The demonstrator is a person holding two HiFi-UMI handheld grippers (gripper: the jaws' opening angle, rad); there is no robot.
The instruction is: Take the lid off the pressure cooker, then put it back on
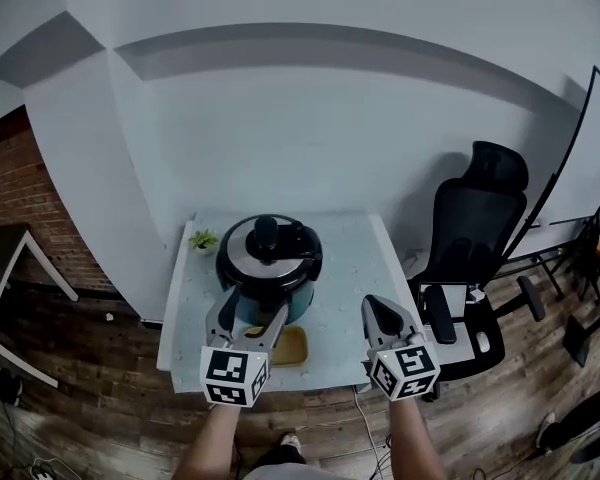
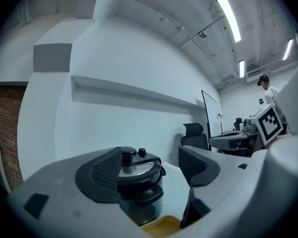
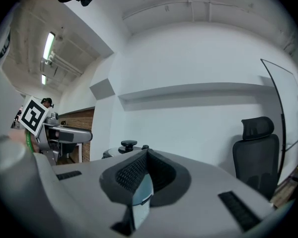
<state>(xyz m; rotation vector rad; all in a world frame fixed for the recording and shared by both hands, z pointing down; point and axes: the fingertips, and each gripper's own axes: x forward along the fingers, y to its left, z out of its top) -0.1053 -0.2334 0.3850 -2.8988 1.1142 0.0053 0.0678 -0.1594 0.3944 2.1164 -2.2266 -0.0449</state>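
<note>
Two grippers are hovering just short of the pressure cooker (image 1: 268, 273), the left gripper (image 1: 252, 318) holding its jaws spread toward it, the right gripper (image 1: 377, 310) pressing its jaws together on nothing, with the lid (image 1: 242, 251) apparently untouched and its knob (image 1: 267, 230), straight ahead, needing a forward reach.

pressure cooker (image 1: 300, 284) partly hidden, yellow thing (image 1: 292, 348) unclear
</note>
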